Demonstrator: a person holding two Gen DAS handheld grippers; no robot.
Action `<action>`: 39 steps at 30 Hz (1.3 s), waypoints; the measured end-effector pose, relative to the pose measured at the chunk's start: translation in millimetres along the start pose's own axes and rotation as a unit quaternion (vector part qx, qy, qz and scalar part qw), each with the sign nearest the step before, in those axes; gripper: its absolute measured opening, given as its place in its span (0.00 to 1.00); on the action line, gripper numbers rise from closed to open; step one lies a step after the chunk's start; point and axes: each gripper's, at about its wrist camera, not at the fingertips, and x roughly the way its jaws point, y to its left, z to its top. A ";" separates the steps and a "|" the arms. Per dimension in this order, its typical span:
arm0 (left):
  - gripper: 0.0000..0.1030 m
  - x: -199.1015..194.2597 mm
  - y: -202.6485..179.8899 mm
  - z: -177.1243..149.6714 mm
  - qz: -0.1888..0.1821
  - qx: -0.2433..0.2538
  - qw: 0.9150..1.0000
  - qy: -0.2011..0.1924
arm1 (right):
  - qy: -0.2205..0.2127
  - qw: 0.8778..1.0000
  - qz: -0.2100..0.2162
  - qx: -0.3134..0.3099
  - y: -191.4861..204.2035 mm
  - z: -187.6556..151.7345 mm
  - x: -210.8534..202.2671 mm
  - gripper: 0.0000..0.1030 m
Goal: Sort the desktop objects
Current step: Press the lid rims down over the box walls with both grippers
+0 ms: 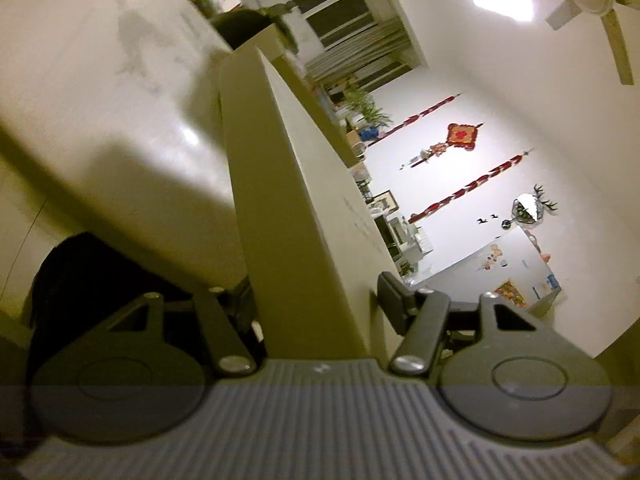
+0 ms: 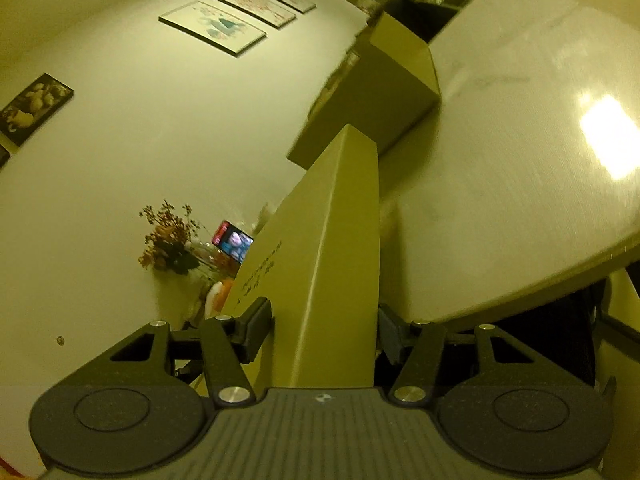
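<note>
My left gripper (image 1: 316, 300) is shut on a pale cardboard box (image 1: 288, 184); its fingers (image 1: 394, 300) press the box's two sides near the camera, and the box runs away from me over the white table (image 1: 100, 112). My right gripper (image 2: 324, 322) is shut on a pale cardboard box (image 2: 332, 240) with small print on its side. A second pale box (image 2: 384, 96) stands beyond it on the table (image 2: 520, 160). Whether both grippers hold the same box I cannot tell.
A dark container (image 1: 244, 26) sits past the far end of the box in the left view, and a dark box (image 2: 420, 20) sits behind the second box in the right view. The table edge (image 2: 560, 276) curves at the right. A dark chair (image 1: 80, 280) lies below the table.
</note>
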 end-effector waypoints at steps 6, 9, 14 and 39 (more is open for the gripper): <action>0.58 4.4 -16.5 17.0 -0.018 0.014 1.000 0.000 | -0.030 0.999 0.003 -0.009 20.0 14.4 -15.3 0.58; 0.58 11.4 -27.5 26.7 -0.023 0.027 0.999 -0.001 | -0.044 0.999 0.006 -0.011 27.5 22.3 -21.3 0.58; 0.58 25.8 -41.6 42.3 -0.033 0.045 0.998 0.002 | -0.064 0.998 0.007 -0.006 35.3 36.0 -28.7 0.58; 0.58 80.6 -59.5 108.9 -0.050 0.088 0.995 0.009 | -0.081 0.997 0.010 0.003 35.1 117.4 -12.7 0.59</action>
